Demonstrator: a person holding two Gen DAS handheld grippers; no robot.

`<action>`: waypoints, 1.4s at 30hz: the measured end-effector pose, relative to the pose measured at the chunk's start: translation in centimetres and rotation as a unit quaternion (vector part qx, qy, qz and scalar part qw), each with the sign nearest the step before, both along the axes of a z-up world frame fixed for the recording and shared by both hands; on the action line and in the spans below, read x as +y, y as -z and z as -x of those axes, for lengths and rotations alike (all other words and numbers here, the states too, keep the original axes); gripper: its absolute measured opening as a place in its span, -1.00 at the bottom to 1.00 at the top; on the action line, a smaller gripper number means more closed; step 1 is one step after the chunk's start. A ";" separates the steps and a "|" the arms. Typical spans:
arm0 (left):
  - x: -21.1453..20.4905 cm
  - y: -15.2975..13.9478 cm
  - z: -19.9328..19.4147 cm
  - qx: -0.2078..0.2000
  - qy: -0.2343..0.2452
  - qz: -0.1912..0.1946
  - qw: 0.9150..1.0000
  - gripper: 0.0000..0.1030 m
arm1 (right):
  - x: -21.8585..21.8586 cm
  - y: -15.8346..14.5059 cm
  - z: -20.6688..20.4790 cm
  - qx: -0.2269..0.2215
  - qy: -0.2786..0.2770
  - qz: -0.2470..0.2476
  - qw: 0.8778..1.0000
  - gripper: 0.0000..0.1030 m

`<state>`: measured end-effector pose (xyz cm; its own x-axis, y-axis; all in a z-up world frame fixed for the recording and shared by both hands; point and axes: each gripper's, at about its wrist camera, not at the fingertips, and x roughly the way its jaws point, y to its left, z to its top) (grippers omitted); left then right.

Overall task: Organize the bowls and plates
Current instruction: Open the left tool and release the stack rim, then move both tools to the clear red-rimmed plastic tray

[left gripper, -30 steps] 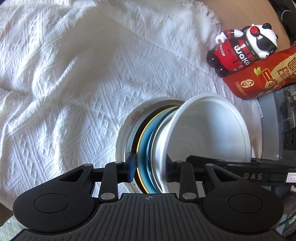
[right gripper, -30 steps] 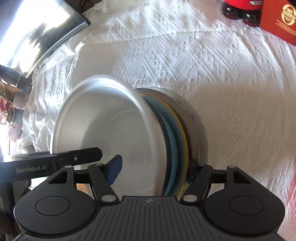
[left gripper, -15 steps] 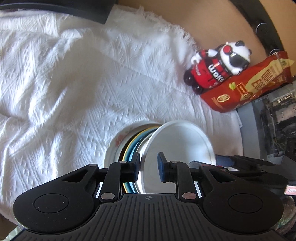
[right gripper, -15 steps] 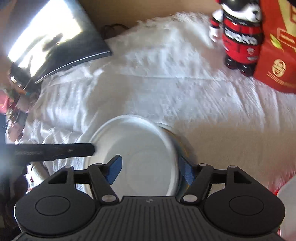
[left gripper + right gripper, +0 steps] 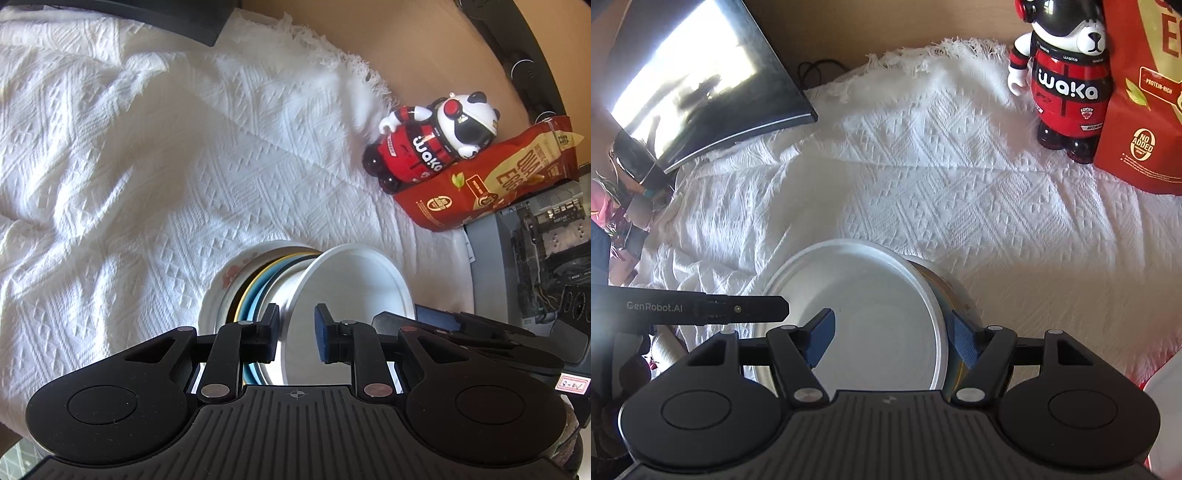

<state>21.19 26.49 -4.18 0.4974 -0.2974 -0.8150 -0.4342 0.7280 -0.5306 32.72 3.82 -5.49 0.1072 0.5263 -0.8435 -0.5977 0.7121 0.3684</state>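
A white bowl (image 5: pixel 354 280) sits on top of a stack of plates (image 5: pixel 255 291): blue, yellow-rimmed and dark ones on a floral plate (image 5: pixel 225 280). The stack rests on the white cloth. My left gripper (image 5: pixel 295 328) is shut on the bowl's wall near the rim, with one pad outside and one inside. In the right wrist view the same bowl (image 5: pixel 871 314) lies between the jaws of my right gripper (image 5: pixel 892 336). One pad hangs over the bowl's inside and the other stands beside the plate edges (image 5: pixel 955 291). I see no pad pressing there.
A red and black panda figure (image 5: pixel 436 144) and a red snack bag (image 5: pixel 491 181) stand at the cloth's far right. A dark screen (image 5: pixel 701 74) leans at the far left. A grey machine (image 5: pixel 535 258) borders the right side. The white cloth (image 5: pixel 147 147) lies rumpled.
Both grippers have pulled up and back, so the stack looks smaller. The left jaws narrowed from spanning plates and bowl to the bowl's wall alone. The right jaws kept their width.
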 end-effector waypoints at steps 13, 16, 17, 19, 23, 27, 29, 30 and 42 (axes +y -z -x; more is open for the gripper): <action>0.3 0.6 -1.4 0.012 -0.007 -0.010 1.000 -0.55 | 0.7 0.0 -0.3 -0.010 0.009 -0.003 1.000 0.35; 0.3 0.6 -1.4 0.011 -0.003 -0.006 1.000 -0.55 | 0.5 0.2 -0.2 -0.010 0.009 -0.001 1.000 0.35; 0.2 0.6 -1.4 0.011 -0.002 -0.006 1.000 -0.55 | 0.5 0.2 -0.2 -0.009 0.009 -0.001 1.000 0.35; 0.0 0.7 -1.4 0.011 0.001 -0.008 1.000 -0.55 | 0.3 0.3 -0.1 -0.008 0.009 0.000 1.000 0.35; -0.1 0.7 -1.3 0.012 -0.001 -0.009 1.000 -0.55 | 0.1 0.2 0.3 -0.010 0.008 -0.001 1.000 0.35; -0.1 0.9 -1.3 0.018 -0.002 -0.012 1.000 -0.56 | -0.1 0.2 0.4 -0.008 0.008 -0.004 1.000 0.35; 0.1 0.6 -1.1 0.011 -0.013 -0.016 1.000 -0.56 | -0.4 0.2 0.4 -0.006 0.012 -0.007 1.000 0.35; 0.3 0.2 -0.9 0.003 -0.019 -0.021 1.000 -0.56 | -0.7 0.0 0.4 -0.010 0.016 -0.009 1.000 0.35; -5.0 -6.7 -1.1 -0.108 0.011 -0.093 0.990 -0.56 | -10.5 -2.0 -0.1 -0.096 0.108 -0.002 0.989 0.36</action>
<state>22.28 21.45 2.56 0.6615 -0.1657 -0.7314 -0.3077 0.8295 -0.4662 32.85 -6.66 -3.47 0.3754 0.4768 -0.7948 -0.4901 0.8300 0.2664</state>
